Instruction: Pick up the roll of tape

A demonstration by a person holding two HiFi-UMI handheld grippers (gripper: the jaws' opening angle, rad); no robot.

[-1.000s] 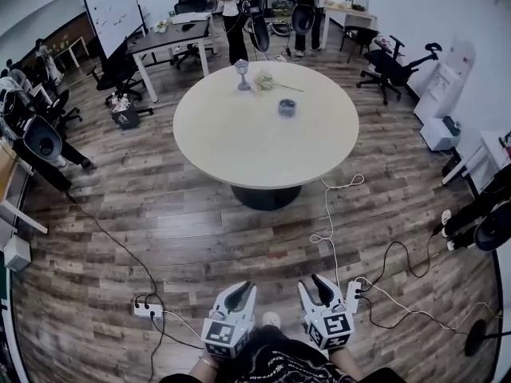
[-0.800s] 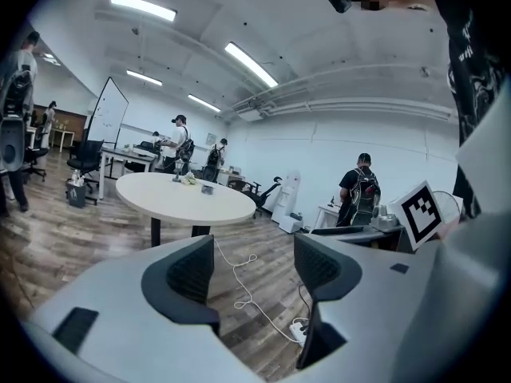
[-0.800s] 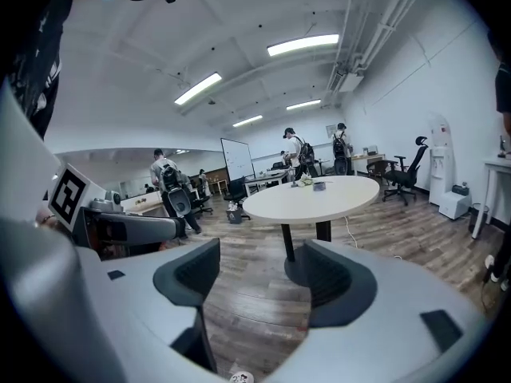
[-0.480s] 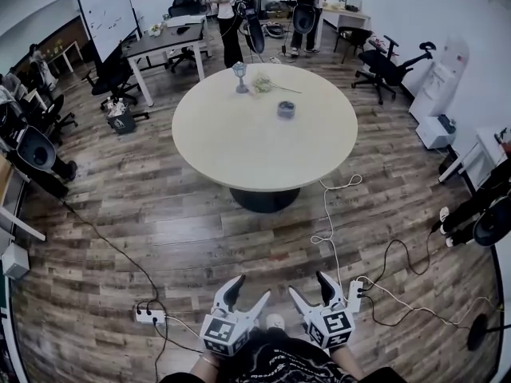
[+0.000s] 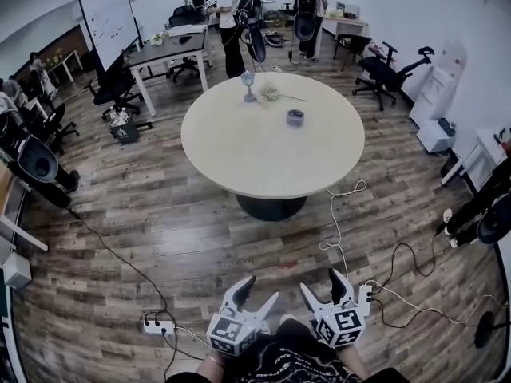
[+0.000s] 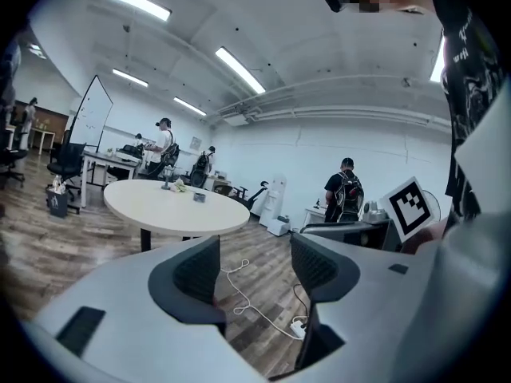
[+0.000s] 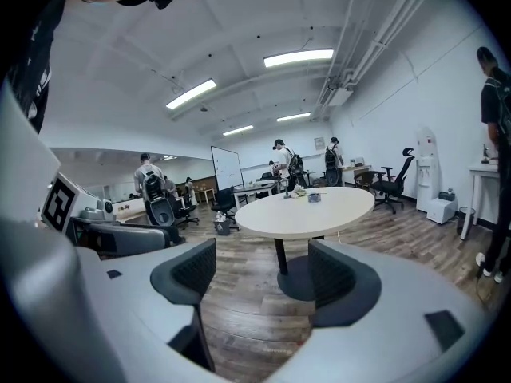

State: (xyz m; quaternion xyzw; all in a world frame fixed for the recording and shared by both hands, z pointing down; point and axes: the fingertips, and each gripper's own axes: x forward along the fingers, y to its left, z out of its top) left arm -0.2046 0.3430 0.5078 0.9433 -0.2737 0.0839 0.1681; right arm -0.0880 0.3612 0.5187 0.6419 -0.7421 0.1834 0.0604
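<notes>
The roll of tape (image 5: 295, 117) is a small grey ring lying on the far half of the round beige table (image 5: 239, 158). It shows tiny in the left gripper view (image 6: 199, 197) and in the right gripper view (image 7: 314, 198). Both grippers hang low over the wooden floor, well short of the table and pointing toward it. My left gripper (image 5: 260, 291) (image 6: 254, 266) is open. My right gripper (image 5: 321, 284) (image 7: 263, 274) is open too. Both pairs of jaws have just been opening, and nothing is between them.
A glass goblet (image 5: 249, 80) and a sprig of flowers (image 5: 271, 92) stand behind the tape. White cables (image 5: 339, 230) trail over the floor from the table's base to a socket strip (image 5: 363, 298). Another strip (image 5: 156, 325) lies at the left. Desks, office chairs and several people fill the back.
Both grippers were shut a second ago and now stand wide open. They have shifted a little forward over the floor, and the table sits slightly further right in the head view.
</notes>
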